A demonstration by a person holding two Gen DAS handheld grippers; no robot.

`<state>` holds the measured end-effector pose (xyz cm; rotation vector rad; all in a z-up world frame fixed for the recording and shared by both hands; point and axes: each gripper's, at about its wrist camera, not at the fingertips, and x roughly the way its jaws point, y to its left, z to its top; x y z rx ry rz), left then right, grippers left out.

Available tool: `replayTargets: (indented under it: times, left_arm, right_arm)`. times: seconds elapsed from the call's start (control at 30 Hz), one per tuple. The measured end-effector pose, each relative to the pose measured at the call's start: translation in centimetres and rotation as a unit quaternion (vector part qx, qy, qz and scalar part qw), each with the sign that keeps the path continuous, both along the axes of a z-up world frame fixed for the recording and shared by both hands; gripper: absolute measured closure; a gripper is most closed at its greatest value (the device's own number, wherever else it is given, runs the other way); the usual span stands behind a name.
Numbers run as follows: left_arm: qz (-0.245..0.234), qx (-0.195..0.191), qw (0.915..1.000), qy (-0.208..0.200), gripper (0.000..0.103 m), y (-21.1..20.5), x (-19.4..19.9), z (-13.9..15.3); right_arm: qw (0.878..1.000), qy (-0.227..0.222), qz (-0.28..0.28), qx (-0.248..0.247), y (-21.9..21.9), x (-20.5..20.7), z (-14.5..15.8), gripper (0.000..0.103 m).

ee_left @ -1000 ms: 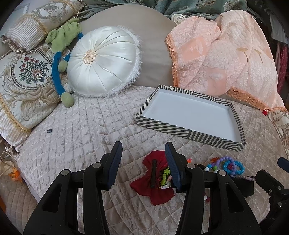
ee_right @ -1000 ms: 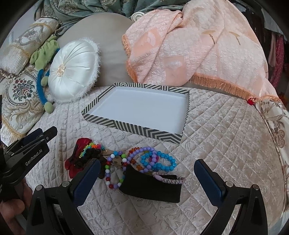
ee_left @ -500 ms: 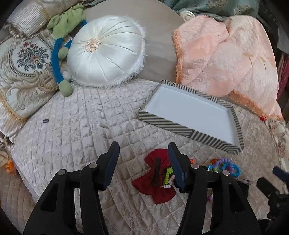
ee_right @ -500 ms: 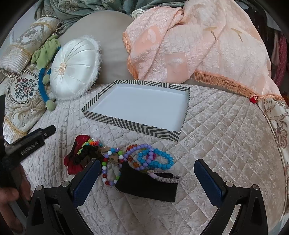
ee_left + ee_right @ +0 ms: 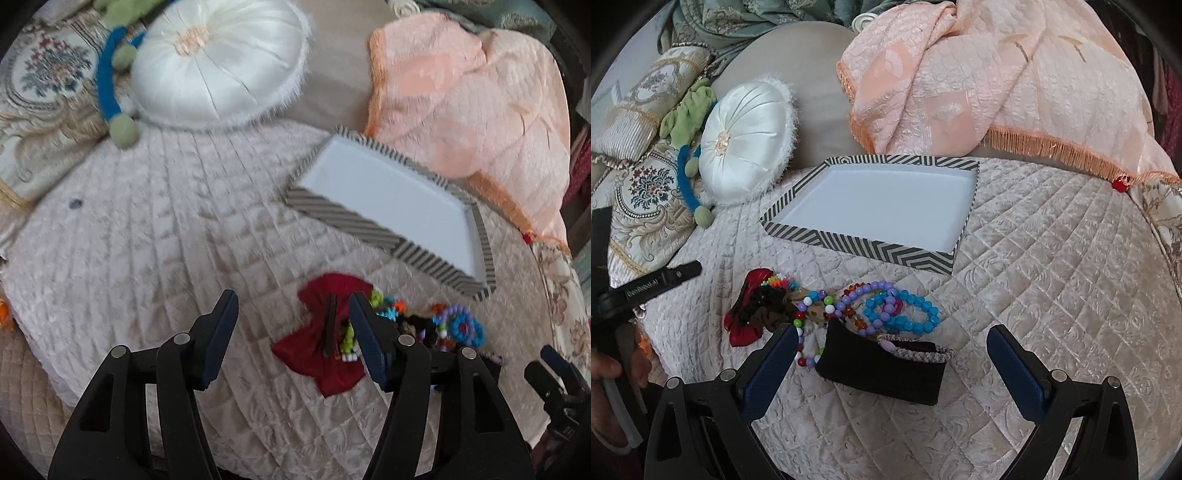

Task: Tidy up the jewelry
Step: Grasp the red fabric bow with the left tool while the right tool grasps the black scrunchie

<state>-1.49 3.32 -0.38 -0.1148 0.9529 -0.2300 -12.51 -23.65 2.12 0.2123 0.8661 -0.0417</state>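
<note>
Through the left wrist view we see the left claw [image 5: 291,325] with its jaws spread wide and nothing between them — they have just been opening, and a second ago the gap was clearly narrower. The view has also tipped lower toward the bed [image 5: 155,236]; the red bow [image 5: 325,343] now lies just ahead of the right-hand finger, with the black hair clip [image 5: 330,325] across it. We read this as the approach to a first pick, the bow being the nearest piece. The striped tray [image 5: 376,195] beyond the pile is bare, so nothing has been sorted yet.

From the right wrist view, the right claw [image 5: 897,360] also stands wide apart and holds nothing, hovering over the black pouch [image 5: 875,365]. The jewelry lies in a loose heap just in front of the tray: blue bead bracelet [image 5: 905,314], purple bead bracelet [image 5: 864,295] and a multicoloured strand [image 5: 803,332], overlapping one another — tangling looks likely when one is lifted.

The surface is a quilted cream bedspread. Behind it sit a round white cushion [image 5: 746,144], embroidered pillows [image 5: 646,184], a green and blue plush toy [image 5: 689,122] and a peach fringed throw [image 5: 997,81].
</note>
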Motion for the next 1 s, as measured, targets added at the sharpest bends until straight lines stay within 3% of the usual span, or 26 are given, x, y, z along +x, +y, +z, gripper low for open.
replayTargets:
  times: [0.17,0.5,0.53,0.63,0.67,0.7,0.8,1.0]
  left_arm:
    - [-0.013,0.018,0.9997,0.013,0.041,-1.1,0.4,-1.4]
    - [-0.026,0.029,0.9982,0.046,0.042,-2.3,1.7,-4.2]
    - [-0.028,0.024,0.9981,0.049,0.044,-2.4,1.9,-4.5]
    - [-0.034,0.015,0.9971,0.067,0.072,-2.6,2.4,-5.4]
    - [-0.036,0.003,0.9965,0.076,0.079,-2.6,2.6,-5.7]
    - [-0.036,-0.007,0.9961,0.08,0.081,-2.5,2.7,-5.8]
    - [-0.035,-0.007,0.9968,0.072,0.088,-2.5,2.5,-5.4]
    - [-0.039,-0.031,0.9966,0.066,0.09,-1.6,2.1,-5.0]
  right_arm:
    - [1.0,0.007,0.01,0.01,-0.1,0.0,-0.5,0.019]
    - [0.997,0.012,0.066,0.032,2.4,1.0,-1.2,0.019]
    - [0.997,0.013,0.07,0.033,2.7,1.1,-1.2,0.019]
    - [0.995,0.012,0.088,0.053,3.7,1.9,-1.4,0.02]
    - [0.994,0.011,0.092,0.062,3.8,2.2,-1.4,0.026]
    - [0.992,0.01,0.1,0.078,4.1,2.6,-1.5,0.034]
    - [0.987,0.014,0.115,0.112,5.2,4.0,-1.8,0.046]
    - [0.98,0.026,0.14,0.138,8.0,6.7,-2.8,0.046]
